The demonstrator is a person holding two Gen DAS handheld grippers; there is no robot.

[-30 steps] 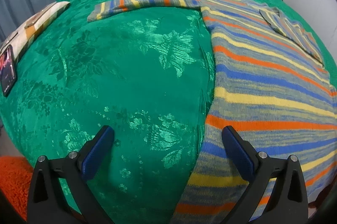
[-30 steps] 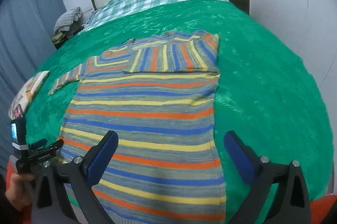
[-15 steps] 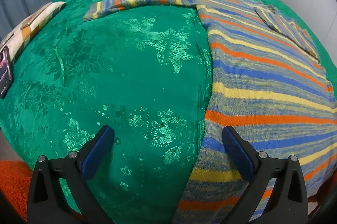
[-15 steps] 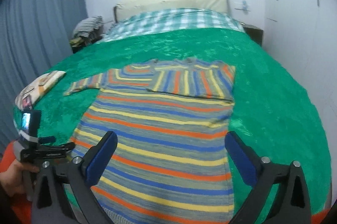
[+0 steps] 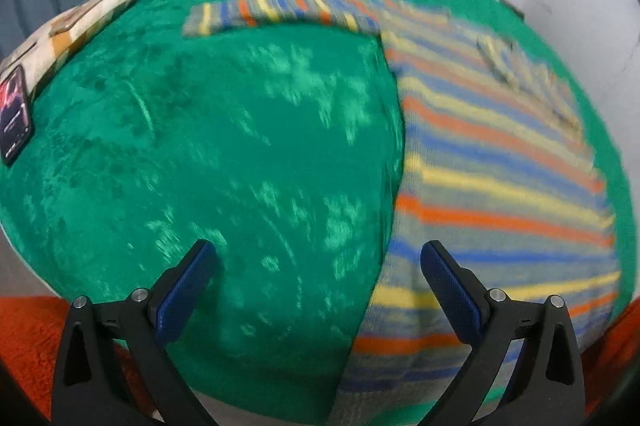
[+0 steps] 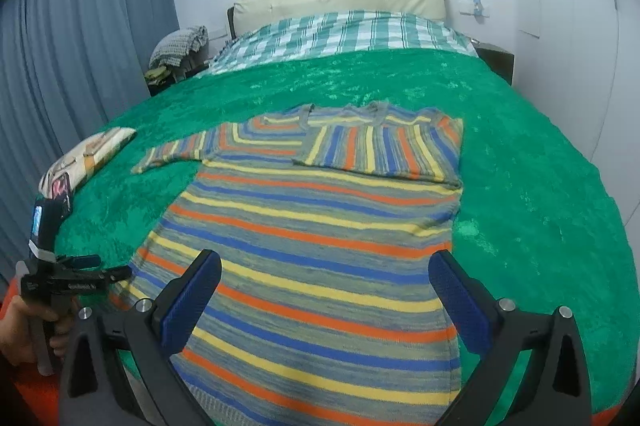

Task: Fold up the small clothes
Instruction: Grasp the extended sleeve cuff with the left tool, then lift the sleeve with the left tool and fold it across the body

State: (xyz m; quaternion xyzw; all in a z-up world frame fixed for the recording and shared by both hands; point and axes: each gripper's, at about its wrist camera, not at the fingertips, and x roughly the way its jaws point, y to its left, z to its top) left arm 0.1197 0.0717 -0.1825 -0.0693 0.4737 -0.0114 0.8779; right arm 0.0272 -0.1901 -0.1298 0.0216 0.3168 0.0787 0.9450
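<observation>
my right gripper (image 6: pixel 320 290): hung wide open, empty, over sweater hem
my left gripper (image 5: pixel 318 280): open, empty, at sweater's left edge
striped sweater (image 6: pixel 320 226): lay flat on green bedspread (image 6: pixel 540 186), right sleeve folded in
far: phone (image 5: pixel 14 118), plaid sheet (image 6: pixel 344 34)

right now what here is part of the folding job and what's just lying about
Part of the job:
- striped sweater, spread flat, one sleeve already folded across the chest
- left tool, open
- right tool, open

Lying about:
- phone
- checked cloth bundle
- pile of clothes beside the bed
</observation>
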